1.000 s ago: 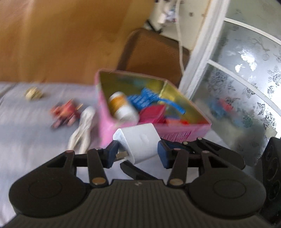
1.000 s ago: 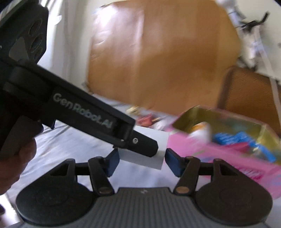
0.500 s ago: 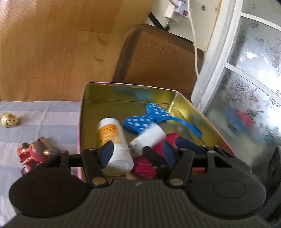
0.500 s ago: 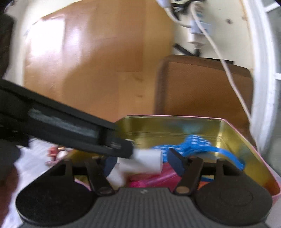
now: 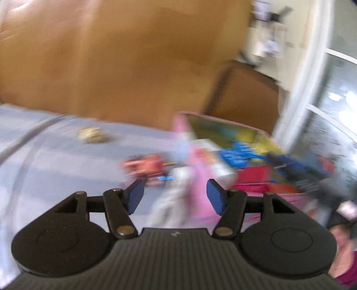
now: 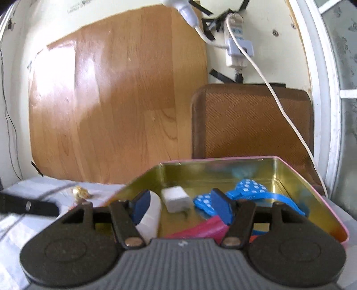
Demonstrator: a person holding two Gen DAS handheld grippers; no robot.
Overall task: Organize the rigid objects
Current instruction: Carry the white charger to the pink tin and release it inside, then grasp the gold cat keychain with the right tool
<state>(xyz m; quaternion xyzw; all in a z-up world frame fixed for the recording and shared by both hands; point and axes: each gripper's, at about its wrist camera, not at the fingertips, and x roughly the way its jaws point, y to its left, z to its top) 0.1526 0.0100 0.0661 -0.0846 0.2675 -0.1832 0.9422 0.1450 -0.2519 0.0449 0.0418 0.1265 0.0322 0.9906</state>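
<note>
Now my right gripper [image 6: 178, 204] gapes empty over the pink tin [image 6: 312, 185], where the white charger block [image 6: 175, 198] lies; my left gripper [image 5: 175, 196] gapes empty too.

Motion-blurred pink tin [image 5: 200, 178] contents

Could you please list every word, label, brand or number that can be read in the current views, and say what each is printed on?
No text can be read in either view.
Small dark print at the top of the cream wall: too small and blurred.
Small white mark on the right gripper's ribbed grey body: a logo, not legible words.
Left wrist view: motion-blurred throughout; the pink rectangular tin shows no readable label.
</note>
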